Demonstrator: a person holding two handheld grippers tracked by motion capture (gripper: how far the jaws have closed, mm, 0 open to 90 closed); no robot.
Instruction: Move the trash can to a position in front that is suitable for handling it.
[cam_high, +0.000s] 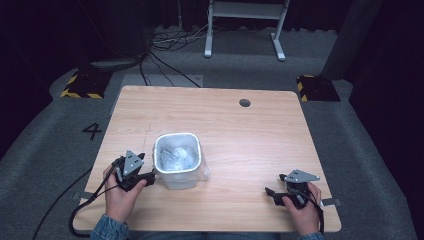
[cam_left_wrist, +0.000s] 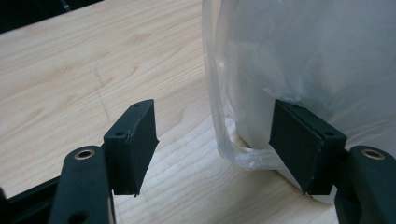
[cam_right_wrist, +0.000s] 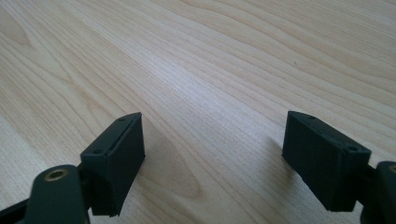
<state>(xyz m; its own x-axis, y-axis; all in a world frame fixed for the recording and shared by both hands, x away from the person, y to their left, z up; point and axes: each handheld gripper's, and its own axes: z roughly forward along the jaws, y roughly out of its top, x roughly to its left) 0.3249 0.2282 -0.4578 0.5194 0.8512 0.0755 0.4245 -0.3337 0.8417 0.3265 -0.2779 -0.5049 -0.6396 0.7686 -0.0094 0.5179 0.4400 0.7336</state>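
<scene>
Small white bin (cam_high: 177, 160) lined with a clear plastic bag (cam_left_wrist: 299, 70), near table centre. Left gripper (cam_high: 134, 172) at its 9 o'clock, jaws spread, grasping nothing. Right gripper (cam_high: 290, 192) at 4 o'clock, likewise released. Probably barely begun; bag not yet seized.

The high view is dim and soft, the room's far corners falling to black; only the table (cam_high: 250, 130) catches even overhead light. Both gripper views are bright and sharp on the near wood, with faint shadows under the jaws and mild glare on the plastic bag (cam_left_wrist: 299, 60).
</scene>
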